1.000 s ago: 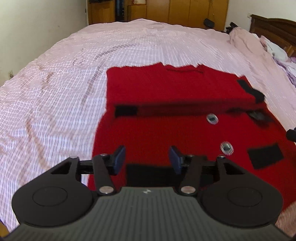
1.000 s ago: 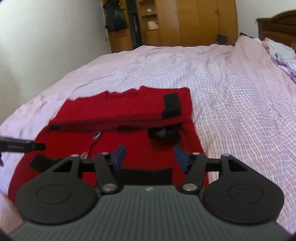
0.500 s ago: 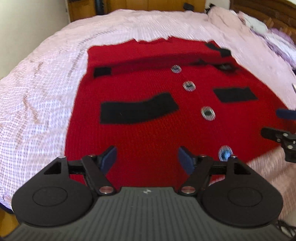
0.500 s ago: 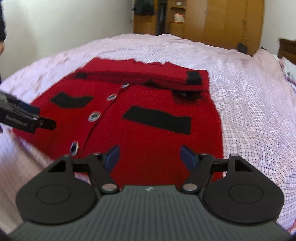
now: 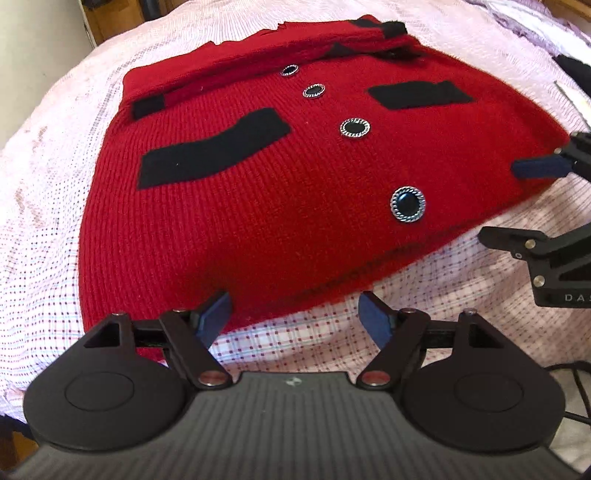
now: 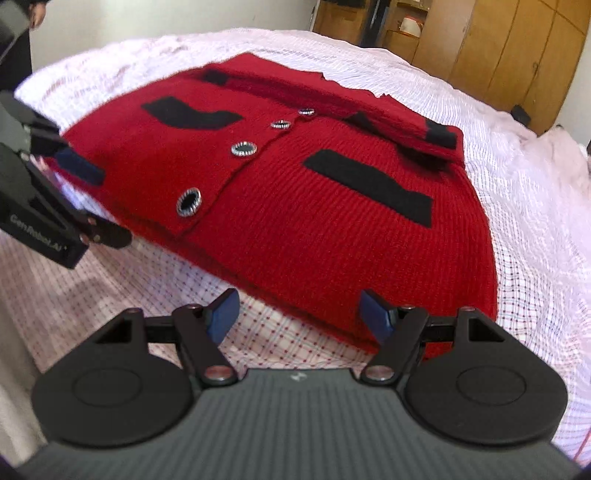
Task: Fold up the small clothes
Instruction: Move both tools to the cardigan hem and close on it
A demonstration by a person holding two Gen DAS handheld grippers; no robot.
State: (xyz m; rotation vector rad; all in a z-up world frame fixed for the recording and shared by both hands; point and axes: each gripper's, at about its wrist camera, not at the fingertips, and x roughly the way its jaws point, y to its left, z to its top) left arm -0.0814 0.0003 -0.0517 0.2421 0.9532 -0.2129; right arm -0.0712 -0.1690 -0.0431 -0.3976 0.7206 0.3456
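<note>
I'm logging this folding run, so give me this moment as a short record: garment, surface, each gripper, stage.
garment: red cardigan, flat, buttoned, sleeves folded across its far end
trim: four buttons, black patches
surface: checked bedsheet
left gripper: open, jaws just widened, at the near hem, nothing gripped
right gripper: open, at the near hem, nothing gripped
stage: hem fold not yet started

Bed: wide bed under a pink-and-white checked cotton sheet (image 6: 524,206), spreading ahead
Furniture: tall brown wooden wardrobe (image 6: 517,48), far ahead, right
Wall: pale plain wall (image 6: 155,14), far left
</note>
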